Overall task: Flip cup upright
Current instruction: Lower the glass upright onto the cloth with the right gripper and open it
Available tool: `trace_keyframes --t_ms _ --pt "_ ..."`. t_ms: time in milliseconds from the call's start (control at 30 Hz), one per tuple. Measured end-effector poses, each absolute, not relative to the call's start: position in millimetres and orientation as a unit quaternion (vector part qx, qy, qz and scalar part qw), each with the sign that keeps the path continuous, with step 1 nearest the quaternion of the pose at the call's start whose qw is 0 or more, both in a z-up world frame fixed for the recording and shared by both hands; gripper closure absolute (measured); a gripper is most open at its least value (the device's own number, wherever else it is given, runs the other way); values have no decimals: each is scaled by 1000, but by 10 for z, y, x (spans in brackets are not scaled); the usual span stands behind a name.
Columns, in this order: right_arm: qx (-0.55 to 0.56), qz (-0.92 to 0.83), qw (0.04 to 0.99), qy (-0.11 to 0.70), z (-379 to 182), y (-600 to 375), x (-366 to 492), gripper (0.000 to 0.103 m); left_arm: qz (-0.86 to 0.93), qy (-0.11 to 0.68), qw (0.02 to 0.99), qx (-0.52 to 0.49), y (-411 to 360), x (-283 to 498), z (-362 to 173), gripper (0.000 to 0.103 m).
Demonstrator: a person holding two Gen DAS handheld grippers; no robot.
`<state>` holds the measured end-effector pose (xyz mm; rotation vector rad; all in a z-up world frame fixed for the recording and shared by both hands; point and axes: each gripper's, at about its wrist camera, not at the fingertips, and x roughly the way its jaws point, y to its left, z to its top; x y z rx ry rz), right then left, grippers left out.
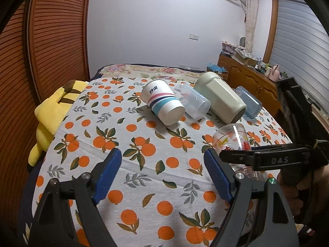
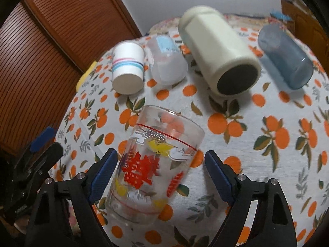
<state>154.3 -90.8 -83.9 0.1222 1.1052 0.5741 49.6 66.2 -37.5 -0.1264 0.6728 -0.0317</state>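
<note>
On the orange-print tablecloth [image 2: 257,160] stands a printed glass cup [image 2: 156,160], clear with red characters and yellow and white figures, sitting between the right gripper's [image 2: 160,177] blue pads [image 2: 102,177]. Its jaws are spread wide; the left pad lies just beside the glass wall, the right pad clearly apart from it, so nothing is clamped. In the left wrist view the same glass [image 1: 232,142] shows at about four o'clock, mouth up, partly hidden behind the black body of the right gripper [image 1: 267,158].

Toward twelve o'clock from the glass, four more vessels lie on their sides in a row, bases facing the cameras: at eleven o'clock a white paper cup [image 2: 127,70] with pink and blue stripes, just beside it a frosted translucent cup [image 2: 166,61], then a large cream tumbler [image 2: 218,49] with a dark base, and at two o'clock a blue translucent cup [image 2: 285,55].

The left gripper [image 1: 162,175] hovers above bare cloth with its jaws wide apart and nothing between them. A yellow plush toy [image 1: 51,119] lies at nine o'clock off the table's edge, against a slatted wooden door [image 1: 41,51].
</note>
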Motion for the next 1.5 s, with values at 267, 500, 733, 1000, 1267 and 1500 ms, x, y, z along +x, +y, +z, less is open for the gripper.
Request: trace_keyframes --t_ms 267,500,733,1000,1267,1500 --pt "37 267 808 525 -813 -828 1617 27 -14 337 939 -61 680 513 -399 21" --pt "21 277 815 509 -784 -805 1611 31 -15 343 937 -58 670 528 -429 21" --pt "-3 281 853 440 -595 -903 1508 34 -10 344 937 -61 689 530 -435 21" --pt "-63 272 884 375 -400 -979 1298 35 -15 339 939 -54 634 529 -422 21" --pt "-108 267 899 331 -372 -980 1045 37 -17 328 943 -56 591 504 -381 21" --pt "-110 266 900 328 -374 -994 1010 37 -18 317 947 -48 542 471 -328 21"
